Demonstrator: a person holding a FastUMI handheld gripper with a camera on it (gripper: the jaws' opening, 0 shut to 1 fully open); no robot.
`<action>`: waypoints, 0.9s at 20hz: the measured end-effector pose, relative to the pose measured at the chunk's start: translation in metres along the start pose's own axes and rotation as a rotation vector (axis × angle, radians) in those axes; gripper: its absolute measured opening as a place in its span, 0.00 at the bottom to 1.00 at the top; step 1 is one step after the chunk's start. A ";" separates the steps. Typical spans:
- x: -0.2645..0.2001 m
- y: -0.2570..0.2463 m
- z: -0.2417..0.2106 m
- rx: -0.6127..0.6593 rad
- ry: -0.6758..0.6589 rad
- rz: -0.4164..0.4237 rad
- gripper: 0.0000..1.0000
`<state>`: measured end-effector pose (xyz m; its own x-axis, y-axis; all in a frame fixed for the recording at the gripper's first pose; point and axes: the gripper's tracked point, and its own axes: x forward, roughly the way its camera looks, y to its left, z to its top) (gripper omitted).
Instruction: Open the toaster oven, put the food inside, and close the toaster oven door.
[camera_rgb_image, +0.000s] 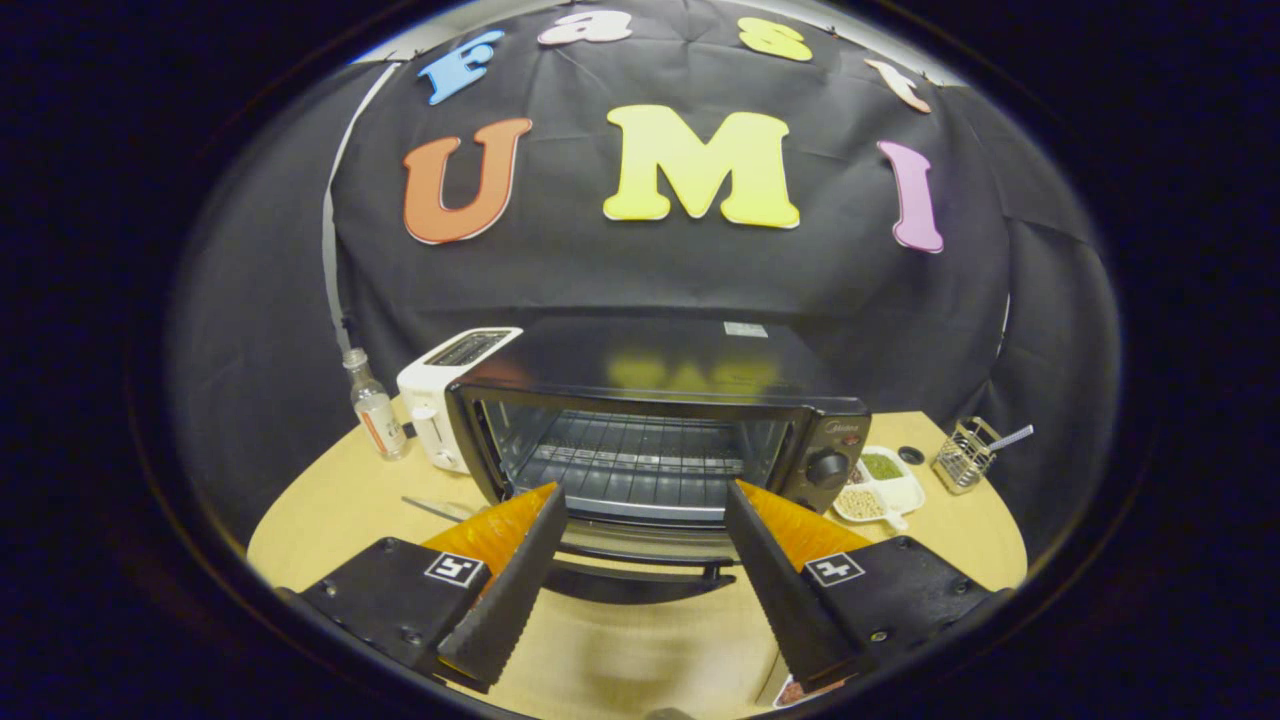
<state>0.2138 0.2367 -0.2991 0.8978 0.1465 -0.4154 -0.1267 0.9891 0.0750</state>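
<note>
fingers: gripper (640, 500) spread wide, nothing between the fingers, tips just in front of the oven mouth
door: toaster oven door (645, 558) looked folded down flat just ahead of the tips, handle bar (640, 578) nearest the fingers; cavity open
oven: toaster oven (660, 420) straight ahead, wire rack (625, 462) bare inside, knob (827, 469) beyond the right finger
food: likely the partly hidden item (800, 690) under the right finger's base, close to the gripper; too little visible to name it. Divided dish of beans (880, 487) sat beyond the right finger, beside the oven
risk 1: lowered door lay between fingers and rack; a low approach could knock it or lever the oven forward
risk 2: wide fingers could clip the oven's side frame on entry
risk 3: pop-up toaster (450, 395) and small bottle (374, 405) stood beyond the left finger; a leftward swing could tip the bottle
risk 4: utensil basket (965, 455) far right, low risk
pose: gripper held level-ish, tilted slightly down toward the wooden table (620, 650), centred on the oven
stage: judged door open, food not yet in
</note>
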 end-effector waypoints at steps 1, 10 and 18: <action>0.002 0.000 -0.006 0.015 0.013 -0.003 1.00; -0.011 0.002 -0.052 0.045 0.054 -0.021 1.00; -0.010 0.004 -0.119 0.012 0.100 -0.038 1.00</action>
<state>0.1540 0.2406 -0.4021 0.8553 0.1097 -0.5064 -0.0874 0.9939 0.0678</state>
